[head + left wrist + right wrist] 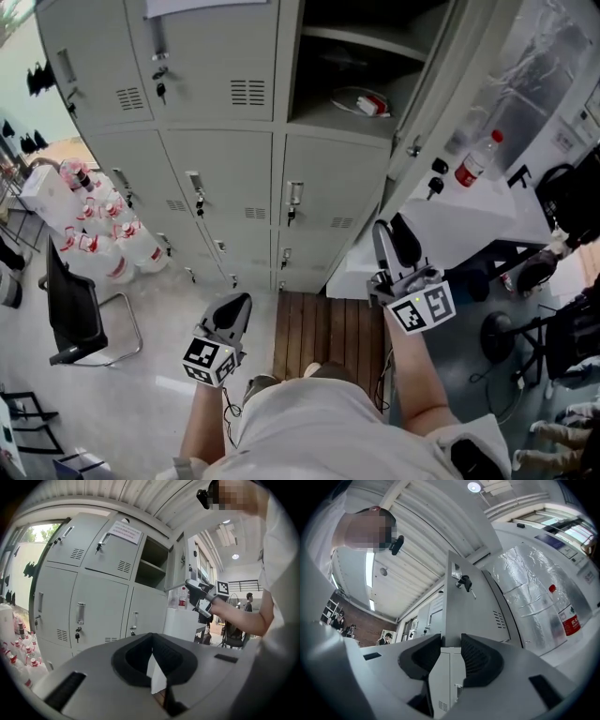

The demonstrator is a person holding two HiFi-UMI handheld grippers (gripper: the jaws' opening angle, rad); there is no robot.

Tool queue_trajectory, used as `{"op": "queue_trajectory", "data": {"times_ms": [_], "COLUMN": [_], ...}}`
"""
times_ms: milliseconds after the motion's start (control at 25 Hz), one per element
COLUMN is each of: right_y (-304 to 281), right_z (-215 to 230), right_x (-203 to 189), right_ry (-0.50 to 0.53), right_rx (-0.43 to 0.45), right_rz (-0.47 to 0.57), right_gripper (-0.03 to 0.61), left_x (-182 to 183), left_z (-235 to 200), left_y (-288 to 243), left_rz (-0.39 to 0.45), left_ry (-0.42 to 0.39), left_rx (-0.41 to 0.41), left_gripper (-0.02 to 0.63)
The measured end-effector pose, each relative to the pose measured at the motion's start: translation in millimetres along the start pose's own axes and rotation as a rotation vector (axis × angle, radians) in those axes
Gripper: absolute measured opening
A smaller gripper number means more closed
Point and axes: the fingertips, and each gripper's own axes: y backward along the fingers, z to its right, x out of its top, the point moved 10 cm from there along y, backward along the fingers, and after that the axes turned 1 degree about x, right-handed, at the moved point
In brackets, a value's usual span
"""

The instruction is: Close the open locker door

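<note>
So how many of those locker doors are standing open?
1: the top-right locker's door, swung out to the right beside the white counter. The other doors in view are shut; more may lie outside the frame.

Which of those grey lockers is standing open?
The upper right locker: its door swings out, showing a shelf inside; the other doors are shut.

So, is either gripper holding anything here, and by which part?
Nothing is held. The right gripper stands open, short of the locker door; the left gripper is shut with nothing between its jaws.
</note>
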Motion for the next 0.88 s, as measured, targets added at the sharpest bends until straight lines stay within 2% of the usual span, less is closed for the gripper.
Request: {"op": "queue_trajectory", "data": {"times_ms": [520, 880], "right_y": [-47.4, -92.2], "right_z": [-26.4, -37.4], "right_x": [-16.3, -34.2], "right_ry": [0.108, 0.220], "right_rx": [-0.058, -0.052], "right_rz": [-0.043, -0.062], "right_gripper": [0.135, 0.132], "left_x": [-7.2, 1.9], "left_z": [-49.2, -69.1], "left_y": [52.2, 49.2], "left_rz": [0.033, 0.056], "left_ry": [0.004, 0.018], "left_rx": [0.096, 0.170], "left_gripper": [0.003, 0.003]}}
